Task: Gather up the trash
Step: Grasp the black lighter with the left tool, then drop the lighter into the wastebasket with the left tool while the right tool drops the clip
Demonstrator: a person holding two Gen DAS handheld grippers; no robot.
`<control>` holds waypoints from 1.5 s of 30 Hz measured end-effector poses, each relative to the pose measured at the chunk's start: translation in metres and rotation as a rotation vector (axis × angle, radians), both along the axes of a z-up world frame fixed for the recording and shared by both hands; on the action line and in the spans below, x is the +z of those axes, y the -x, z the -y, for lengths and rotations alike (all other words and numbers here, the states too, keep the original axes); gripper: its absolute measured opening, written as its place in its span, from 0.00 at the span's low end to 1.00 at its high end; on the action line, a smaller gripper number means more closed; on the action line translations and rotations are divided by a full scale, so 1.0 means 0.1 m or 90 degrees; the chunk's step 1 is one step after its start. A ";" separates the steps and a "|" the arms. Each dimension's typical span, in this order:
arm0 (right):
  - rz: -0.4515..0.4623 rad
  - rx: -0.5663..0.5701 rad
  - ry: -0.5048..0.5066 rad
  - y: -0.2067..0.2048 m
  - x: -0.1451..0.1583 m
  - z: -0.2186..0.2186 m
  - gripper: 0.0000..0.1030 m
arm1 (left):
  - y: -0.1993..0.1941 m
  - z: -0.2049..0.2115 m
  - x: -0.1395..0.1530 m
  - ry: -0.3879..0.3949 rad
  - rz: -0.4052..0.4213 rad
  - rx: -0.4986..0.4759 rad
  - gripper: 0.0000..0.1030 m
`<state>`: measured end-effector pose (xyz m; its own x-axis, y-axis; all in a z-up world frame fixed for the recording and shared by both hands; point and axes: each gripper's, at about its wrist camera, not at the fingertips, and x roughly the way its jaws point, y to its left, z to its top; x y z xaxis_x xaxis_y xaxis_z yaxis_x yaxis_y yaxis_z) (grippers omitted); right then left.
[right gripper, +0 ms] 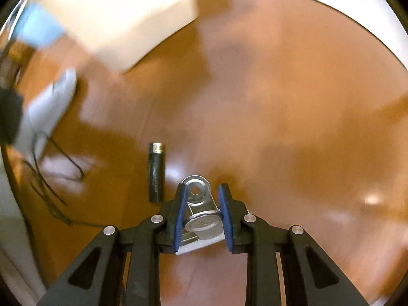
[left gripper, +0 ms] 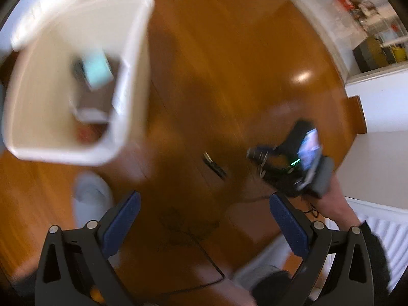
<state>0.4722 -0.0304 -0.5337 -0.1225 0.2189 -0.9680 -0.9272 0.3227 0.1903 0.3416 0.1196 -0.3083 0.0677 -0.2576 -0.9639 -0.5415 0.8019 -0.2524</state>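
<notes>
The left gripper (left gripper: 204, 219) hangs over a glossy orange-brown wooden floor (left gripper: 229, 63), its blue-padded fingers (left gripper: 122, 219) spread wide apart with only bare boards between them. In the upper left of the left wrist view stands a cream-white plastic bin (left gripper: 127, 76), seen from above and badly blurred; inside it lies a pale turquoise item (left gripper: 98, 70) along with some whitish and reddish scraps too smeared to name. At the right of that same view the right gripper (left gripper: 257, 159) appears from outside, held in a bare hand (left gripper: 334, 201) with a dark sleeve behind it, and a small dark cylinder (left gripper: 214, 165) lies on the floor just left of it. In the right wrist view the right gripper (right gripper: 202, 193) has its blue pads (right gripper: 182, 204) closed on a silvery metal bracket (right gripper: 200, 204) with round washer-like ends, one end poking forward past the fingertips. Just to the left of it, at lower centre of the frame, a black battery (right gripper: 155, 172) with a brass-coloured end lies flat on the floor, apart from the gripper. Farther left, thin black wires (right gripper: 48, 178) trail across the boards near a blurred grey-white shape (right gripper: 51, 107). A white radiator (left gripper: 382, 232) sits at the lower right edge of the left wrist view.
</notes>
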 end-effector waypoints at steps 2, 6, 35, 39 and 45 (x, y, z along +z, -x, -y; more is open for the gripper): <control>-0.014 -0.059 -0.022 -0.12 0.16 0.26 0.25 | 0.00 0.14 -0.43 0.044 -0.058 0.068 1.00; -0.005 -0.123 -0.059 -0.30 0.36 0.67 0.25 | -0.05 0.20 -1.30 0.119 -0.115 0.273 1.00; 0.022 -0.232 -0.158 -0.51 0.47 1.16 0.25 | -0.25 0.61 -2.53 -0.022 -0.143 0.303 0.18; 0.024 -0.222 -0.155 -0.45 0.54 1.09 0.25 | -0.24 0.52 -2.07 -0.038 -0.072 0.226 0.18; 0.046 -0.195 -0.131 -0.28 1.04 0.98 0.25 | -0.15 0.19 -0.48 -0.089 0.114 0.144 0.18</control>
<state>0.5000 -0.1280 -0.4298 0.0459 0.4257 -0.9037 -0.8073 0.5487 0.2175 0.3563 0.1005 -0.3561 0.2804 -0.0820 -0.9564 -0.6673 0.6995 -0.2556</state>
